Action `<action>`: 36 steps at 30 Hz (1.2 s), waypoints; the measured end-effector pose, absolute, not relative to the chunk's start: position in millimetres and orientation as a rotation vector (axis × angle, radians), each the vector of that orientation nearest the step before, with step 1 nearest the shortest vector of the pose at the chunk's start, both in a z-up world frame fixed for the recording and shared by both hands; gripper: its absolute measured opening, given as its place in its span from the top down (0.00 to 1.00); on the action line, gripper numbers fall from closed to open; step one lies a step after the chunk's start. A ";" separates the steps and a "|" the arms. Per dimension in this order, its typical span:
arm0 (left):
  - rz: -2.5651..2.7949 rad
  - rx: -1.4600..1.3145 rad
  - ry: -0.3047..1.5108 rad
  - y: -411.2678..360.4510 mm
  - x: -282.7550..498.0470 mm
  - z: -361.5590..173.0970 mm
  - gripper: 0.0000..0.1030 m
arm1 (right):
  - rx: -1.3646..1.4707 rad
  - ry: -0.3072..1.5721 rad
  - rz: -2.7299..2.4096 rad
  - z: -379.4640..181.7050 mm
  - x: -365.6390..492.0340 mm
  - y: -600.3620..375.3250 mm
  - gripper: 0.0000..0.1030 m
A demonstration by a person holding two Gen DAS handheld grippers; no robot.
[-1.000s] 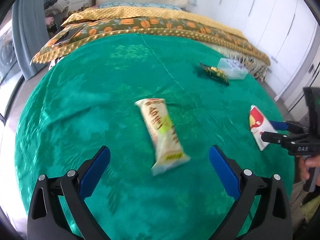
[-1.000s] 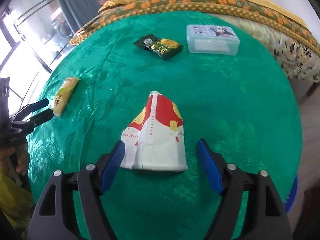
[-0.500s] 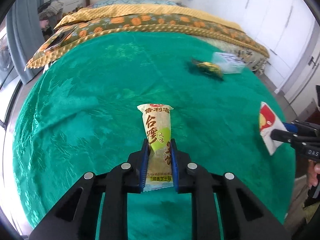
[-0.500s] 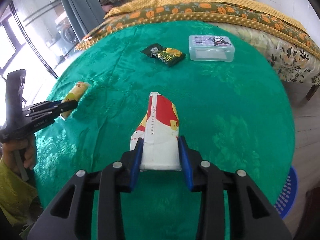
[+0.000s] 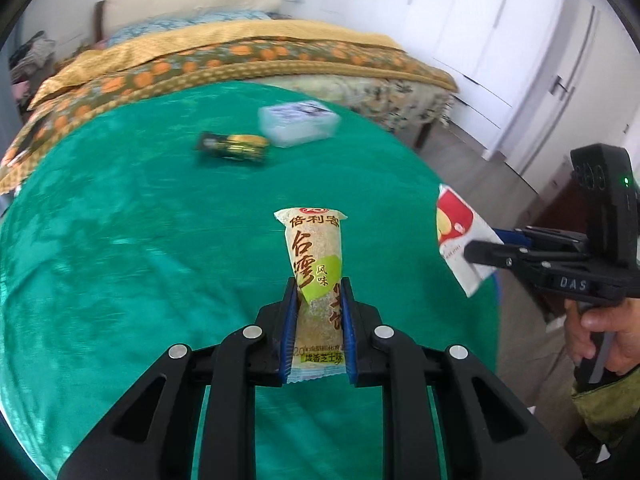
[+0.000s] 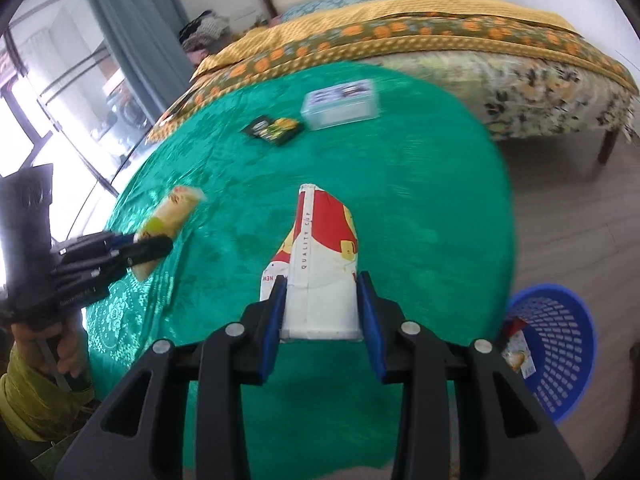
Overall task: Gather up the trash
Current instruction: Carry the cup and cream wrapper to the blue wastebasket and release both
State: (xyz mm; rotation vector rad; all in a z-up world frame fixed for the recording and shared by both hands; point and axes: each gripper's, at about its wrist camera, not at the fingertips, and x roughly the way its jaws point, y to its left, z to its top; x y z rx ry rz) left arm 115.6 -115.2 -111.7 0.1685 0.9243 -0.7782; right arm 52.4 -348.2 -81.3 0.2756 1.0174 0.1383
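My left gripper (image 5: 318,300) is shut on a long beige snack packet (image 5: 314,248) with green and brown print, held above the green tablecloth (image 5: 120,240). My right gripper (image 6: 322,300) is shut on a crushed red, white and yellow paper cup (image 6: 320,248), also lifted off the cloth. Each gripper shows in the other view: the right one with the cup (image 5: 460,236) at the right, the left one with the packet (image 6: 168,216) at the left. A dark green-yellow wrapper (image 6: 274,128) lies on the cloth farther back.
A clear plastic box (image 6: 340,106) sits beside the dark wrapper. A blue mesh basket (image 6: 556,344) stands on the floor right of the table, with a wrapper inside. A bed (image 6: 400,32) lies behind the table; white wardrobes (image 5: 500,40) at the right.
Both grippers closed on their items a second ago and have since lifted them off the cloth and swung to the right; the blue basket has come into the right wrist view.
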 end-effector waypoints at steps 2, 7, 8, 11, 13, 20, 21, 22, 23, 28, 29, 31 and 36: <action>-0.811 0.180 0.929 -132.8 107.2 -111.9 0.82 | 0.295 1.002 0.100 -78.6 40.4 -371.4 0.67; -0.939 0.233 0.925 -199.2 76.8 -104.5 0.82 | 0.323 0.979 -0.033 -75.8 11.1 -438.7 0.67; -0.969 0.238 0.925 -214.6 71.0 -102.8 0.82 | 0.320 0.979 -0.075 -76.9 3.8 -455.6 0.67; -1.032 0.253 0.932 -251.4 57.0 -102.4 0.82 | 0.298 0.999 -0.171 -82.0 -12.3 -494.6 0.67; -1.078 0.271 0.946 -284.7 46.3 -106.7 0.82 | 0.307 1.021 -0.219 -90.9 -21.6 -520.6 0.67; -1.145 0.325 1.060 -384.2 28.6 -154.8 0.81 | 0.358 1.096 -0.334 -134.0 -41.1 -585.6 0.67; -1.145 0.336 1.074 -395.1 27.2 -161.9 0.81 | 0.369 1.103 -0.341 -140.0 -43.0 -592.3 0.67; -1.143 0.345 1.086 -406.6 25.7 -168.9 0.81 | 0.389 1.112 -0.347 -147.7 -44.7 -600.6 0.67; -1.139 0.354 1.101 -419.9 25.4 -179.1 0.81 | 0.406 1.116 -0.349 -150.7 -48.3 -606.6 0.66; -1.124 0.355 1.146 -456.6 31.4 -216.5 0.80 | 0.468 1.113 -0.349 -159.8 -49.8 -627.0 0.59; -1.122 0.354 1.147 -461.0 31.3 -219.7 0.73 | 0.478 1.109 -0.347 -161.4 -48.9 -630.4 0.56; -1.116 0.357 1.144 -467.8 34.2 -229.0 0.45 | 0.501 1.102 -0.352 -164.8 -46.7 -637.6 0.47; -1.076 0.325 1.079 -462.8 36.9 -218.2 0.16 | 0.540 1.048 -0.404 -155.1 -57.1 -652.0 0.37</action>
